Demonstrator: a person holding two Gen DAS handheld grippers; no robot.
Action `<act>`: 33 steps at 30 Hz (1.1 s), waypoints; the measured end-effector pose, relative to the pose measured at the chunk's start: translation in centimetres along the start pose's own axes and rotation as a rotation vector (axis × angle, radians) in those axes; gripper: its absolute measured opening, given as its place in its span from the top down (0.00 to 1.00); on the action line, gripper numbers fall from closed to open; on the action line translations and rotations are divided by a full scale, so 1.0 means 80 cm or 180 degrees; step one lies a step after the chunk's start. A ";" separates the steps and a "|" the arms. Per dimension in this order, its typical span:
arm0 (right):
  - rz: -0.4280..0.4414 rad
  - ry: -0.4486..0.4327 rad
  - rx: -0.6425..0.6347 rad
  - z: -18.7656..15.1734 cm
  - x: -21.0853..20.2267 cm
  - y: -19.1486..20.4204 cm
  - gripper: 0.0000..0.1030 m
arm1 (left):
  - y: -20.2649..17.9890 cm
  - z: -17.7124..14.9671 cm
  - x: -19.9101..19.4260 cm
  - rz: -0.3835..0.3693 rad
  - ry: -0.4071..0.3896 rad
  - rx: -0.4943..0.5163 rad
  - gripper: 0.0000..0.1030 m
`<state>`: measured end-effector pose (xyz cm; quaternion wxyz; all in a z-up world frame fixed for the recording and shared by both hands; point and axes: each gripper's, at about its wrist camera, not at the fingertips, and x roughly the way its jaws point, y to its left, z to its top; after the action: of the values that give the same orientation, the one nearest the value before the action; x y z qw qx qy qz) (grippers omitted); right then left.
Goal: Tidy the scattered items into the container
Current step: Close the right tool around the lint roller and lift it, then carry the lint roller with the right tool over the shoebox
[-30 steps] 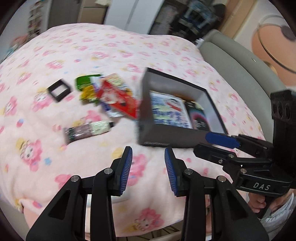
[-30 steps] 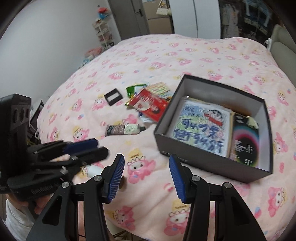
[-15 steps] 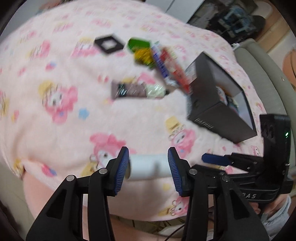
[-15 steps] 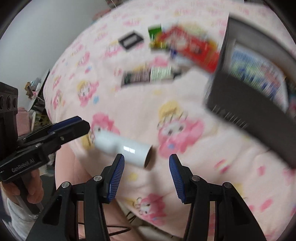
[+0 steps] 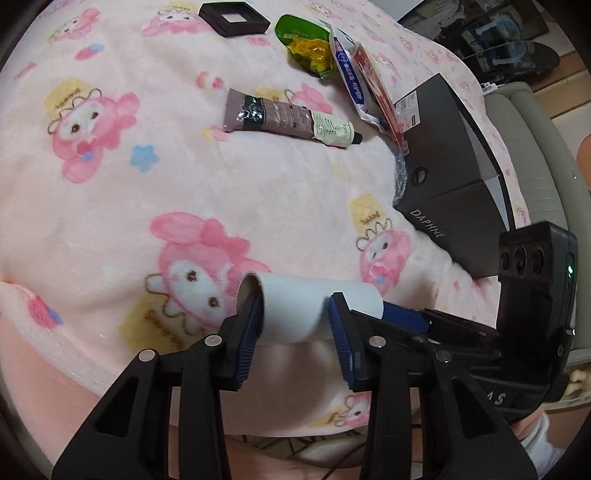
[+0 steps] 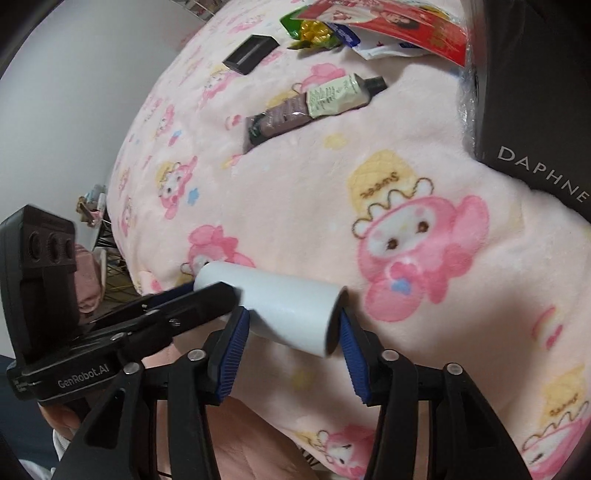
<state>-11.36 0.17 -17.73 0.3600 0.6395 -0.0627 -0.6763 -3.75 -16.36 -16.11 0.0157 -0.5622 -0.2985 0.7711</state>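
Note:
A white roll (image 5: 306, 308) lies on its side at the near edge of the pink blanket; it also shows in the right wrist view (image 6: 284, 306). My left gripper (image 5: 295, 314) is open, its fingers straddling the roll's left half. My right gripper (image 6: 291, 325) is open, its fingers straddling the roll's other end. The black box (image 5: 447, 177) marked DAPHNE stands at the right; it also shows in the right wrist view (image 6: 532, 103). A brown cream tube (image 5: 288, 118), a green packet (image 5: 306, 51), a white-blue sachet (image 5: 351, 81), a red packet (image 5: 380, 92) and a small black frame (image 5: 234, 18) lie scattered beyond.
The blanket (image 5: 147, 184) drops off at the near edge just under both grippers. A grey sofa edge (image 5: 535, 140) runs behind the box. Clear plastic wrap (image 6: 465, 107) sits against the box's left side.
Both grippers have dropped low and moved in on the white roll at the blanket's near edge, which now lies between both pairs of fingers. The box now lies farther off.

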 end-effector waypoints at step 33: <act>-0.0328 -0.0790 0.0790 -0.031 -0.117 -0.138 0.63 | -0.133 0.026 0.098 -0.0460 0.0486 0.0492 0.51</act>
<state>-14.29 14.51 -16.56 0.2326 0.5930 -0.1569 -0.7547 -11.76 -5.71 -17.38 0.1372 -0.5934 -0.2759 0.7436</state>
